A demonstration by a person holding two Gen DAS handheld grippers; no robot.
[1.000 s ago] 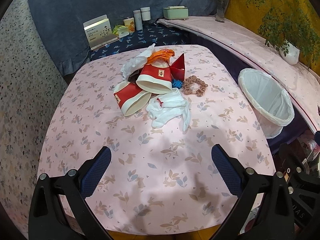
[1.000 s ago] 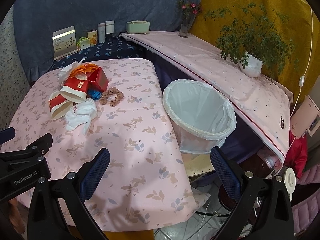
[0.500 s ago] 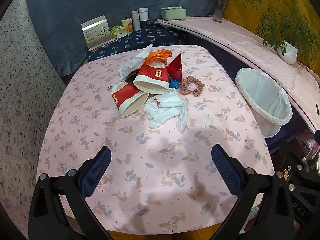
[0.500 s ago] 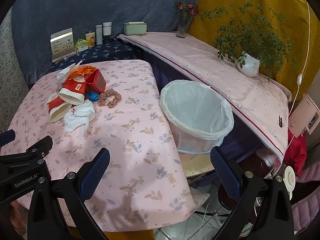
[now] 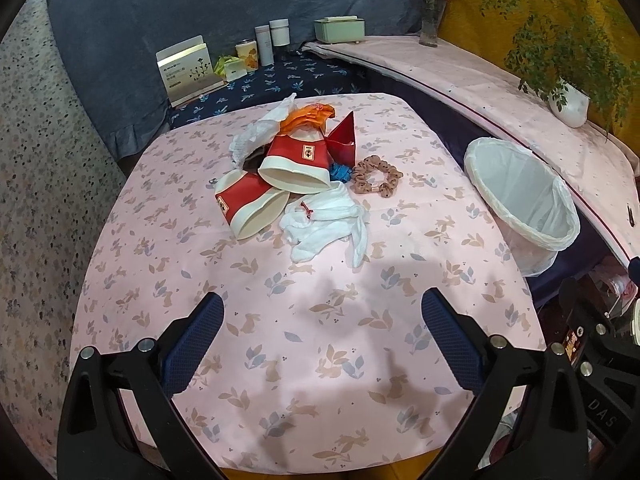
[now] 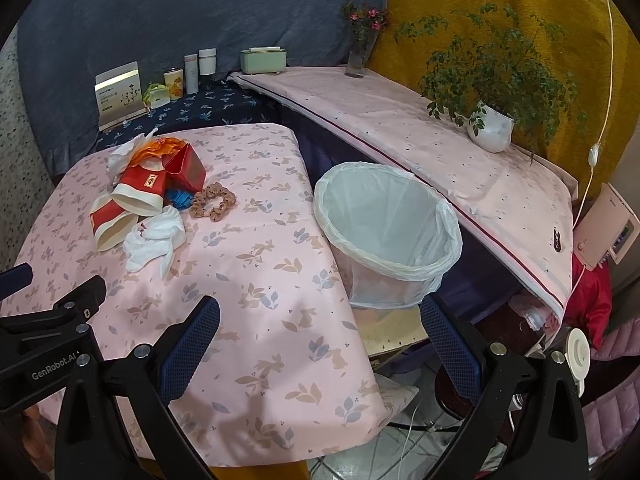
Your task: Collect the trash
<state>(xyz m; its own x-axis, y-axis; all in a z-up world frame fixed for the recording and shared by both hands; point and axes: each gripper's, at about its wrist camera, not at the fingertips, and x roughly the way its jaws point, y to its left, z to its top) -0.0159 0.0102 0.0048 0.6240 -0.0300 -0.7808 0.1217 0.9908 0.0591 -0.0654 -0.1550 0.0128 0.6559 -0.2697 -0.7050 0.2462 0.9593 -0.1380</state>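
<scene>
A heap of trash lies at the far middle of the pink table [image 5: 304, 344]: two red-and-cream paper cups [image 5: 298, 160] [image 5: 250, 208] on their sides, a red carton [image 5: 344, 138], orange wrapping [image 5: 308, 116], crumpled white plastic [image 5: 256, 130], a white cloth [image 5: 328, 224], a blue scrap [image 5: 340, 172] and a brown scrunchie [image 5: 376, 176]. A white-lined bin [image 5: 524, 196] [image 6: 386, 232] stands off the table's right edge. My left gripper [image 5: 320, 320] hangs open over the near table, well short of the heap. My right gripper [image 6: 320, 324] is open over the table's right edge, beside the bin.
A dark blue shelf behind the table holds a card stand [image 5: 186, 68], tins and bottles [image 5: 266, 46] and a green box [image 5: 340, 28]. A pink-covered ledge [image 6: 420, 132] with a vase [image 6: 360, 52] and potted plant [image 6: 492, 128] runs along the right. Clutter lies on the floor at lower right.
Both grippers have drifted slightly back and up, so the heap and bin sit a little lower in view. Nothing on the table has moved and both stay open.
</scene>
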